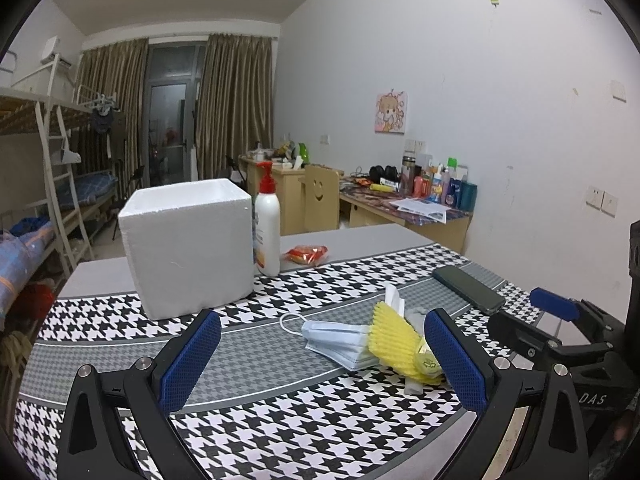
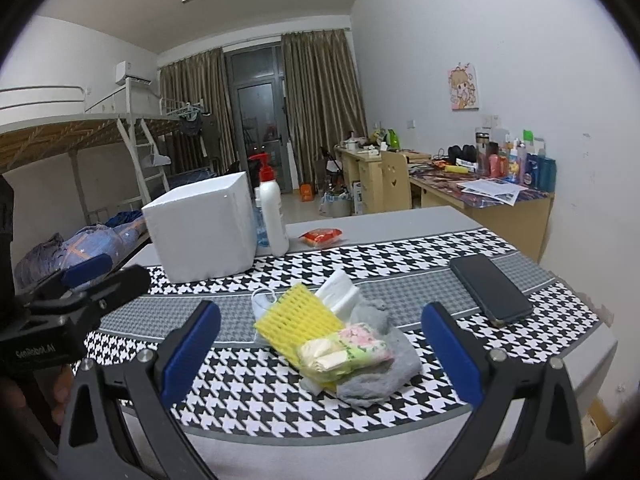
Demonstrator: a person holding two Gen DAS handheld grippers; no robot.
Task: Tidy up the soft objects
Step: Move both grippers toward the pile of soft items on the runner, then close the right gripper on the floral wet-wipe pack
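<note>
A pile of soft things lies on the houndstooth table cloth (image 2: 400, 264): a yellow ribbed sponge (image 2: 298, 318) (image 1: 390, 338), a tissue pack (image 2: 348, 350), a grey cloth (image 2: 384, 380), white tissues (image 2: 340, 292) and blue face masks (image 1: 336, 340). A white foam box (image 1: 188, 248) (image 2: 204, 228) stands behind, open at the top. My left gripper (image 1: 320, 354) is open and empty, just left of the pile. My right gripper (image 2: 320, 354) is open and empty, in front of the pile; it also shows in the left wrist view (image 1: 554, 308).
A white pump bottle (image 1: 267, 224) (image 2: 274, 216) stands right of the foam box. A red snack packet (image 1: 306, 254) (image 2: 322, 237) lies behind. A black phone (image 2: 490, 290) (image 1: 468, 288) lies right of the pile. Desks and a bunk bed stand beyond.
</note>
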